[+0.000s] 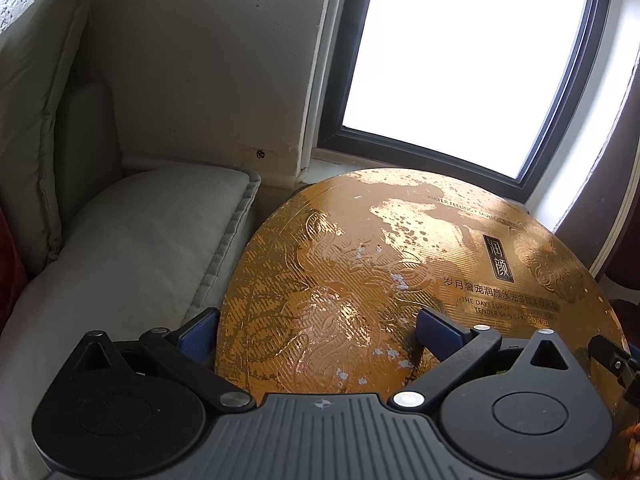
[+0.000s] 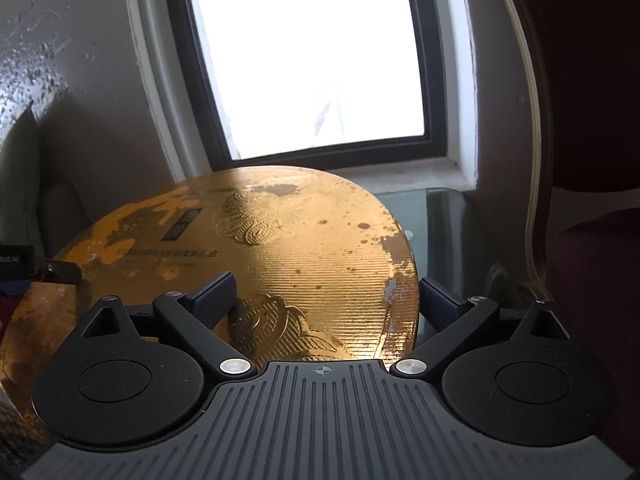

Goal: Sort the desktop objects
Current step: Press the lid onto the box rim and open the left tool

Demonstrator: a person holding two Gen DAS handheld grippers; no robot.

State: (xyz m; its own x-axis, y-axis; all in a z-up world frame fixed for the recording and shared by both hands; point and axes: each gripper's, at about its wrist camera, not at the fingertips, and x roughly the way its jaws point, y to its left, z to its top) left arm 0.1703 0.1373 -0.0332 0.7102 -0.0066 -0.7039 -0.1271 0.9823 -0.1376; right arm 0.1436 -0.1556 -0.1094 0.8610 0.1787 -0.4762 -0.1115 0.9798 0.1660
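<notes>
A large round gold gift box (image 1: 380, 260) with embossed flowers and Chinese lettering fills the middle of both views (image 2: 280, 240); its foil is worn and flaking. My left gripper (image 1: 320, 330) stands open across the box's left rim, with one blue finger (image 1: 198, 336) off the edge and the other on the lid. My right gripper (image 2: 326, 300) is open across the right rim in the same way. Each gripper shows at the edge of the other's view: the right one (image 1: 612, 356), the left one (image 2: 48, 270).
A glass tabletop (image 2: 440, 216) shows to the right of and behind the box, under a bright window (image 2: 308, 52). A pale cushioned sofa (image 1: 140, 240) sits close on the left. A dark red chair (image 2: 588, 280) stands on the right.
</notes>
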